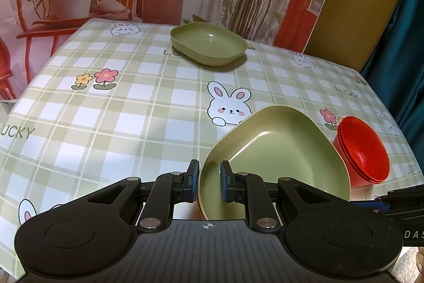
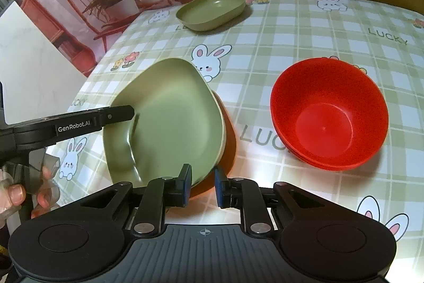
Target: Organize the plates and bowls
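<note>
- Left gripper: pads clamped on the near rim of a green plate, one pad outside the rim, the other inside the dish.
- The held green plate is tilted, far edge raised, over the near part of the table.
- Right gripper: jaws narrow and closed on the near edge of the same green plate; an orange-red piece shows under that edge, and whether the pads pinch it too cannot be told.
- In the right wrist view, the left gripper's arm reaches in from the left onto the plate's rim; a person's hand grips its handle.
- Stack of red bowls stands upright on the table to the right of the held plate, apart from it. Nested rims visible; exact count unclear.
- Second green plate lies flat at the far edge of the table, well apart from the others.
- Table is covered with a green checked cloth printed with rabbits and flowers.
</note>
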`<move>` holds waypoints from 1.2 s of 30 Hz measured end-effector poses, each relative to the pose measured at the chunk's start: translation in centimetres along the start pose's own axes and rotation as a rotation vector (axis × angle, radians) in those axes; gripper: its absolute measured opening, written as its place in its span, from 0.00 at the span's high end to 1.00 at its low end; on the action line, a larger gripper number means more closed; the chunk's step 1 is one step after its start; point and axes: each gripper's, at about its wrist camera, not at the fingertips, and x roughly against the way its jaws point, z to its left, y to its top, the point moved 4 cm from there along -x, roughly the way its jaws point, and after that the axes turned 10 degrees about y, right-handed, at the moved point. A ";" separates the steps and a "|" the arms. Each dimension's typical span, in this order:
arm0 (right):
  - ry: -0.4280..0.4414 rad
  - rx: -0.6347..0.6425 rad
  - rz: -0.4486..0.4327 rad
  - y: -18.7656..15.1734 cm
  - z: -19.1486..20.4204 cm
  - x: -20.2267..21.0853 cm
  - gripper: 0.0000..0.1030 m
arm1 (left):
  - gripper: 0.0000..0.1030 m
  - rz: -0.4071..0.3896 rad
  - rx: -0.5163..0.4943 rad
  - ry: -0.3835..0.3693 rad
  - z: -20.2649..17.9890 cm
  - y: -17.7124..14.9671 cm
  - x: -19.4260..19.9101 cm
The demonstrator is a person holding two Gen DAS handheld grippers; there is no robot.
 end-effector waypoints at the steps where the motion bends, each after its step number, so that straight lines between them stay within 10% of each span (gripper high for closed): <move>1: 0.000 -0.002 0.003 0.0 -0.1 0.0 0.83 | 0.83 0.002 0.000 0.000 0.0 -0.1 0.0; 31: -0.046 0.063 -0.006 0.6 0.4 0.3 0.77 | 0.83 0.002 0.035 -0.006 0.1 -0.3 -0.2; 36: -0.083 0.110 -0.064 1.5 0.4 0.9 0.87 | 0.83 0.004 0.035 -0.010 0.1 -0.3 -0.3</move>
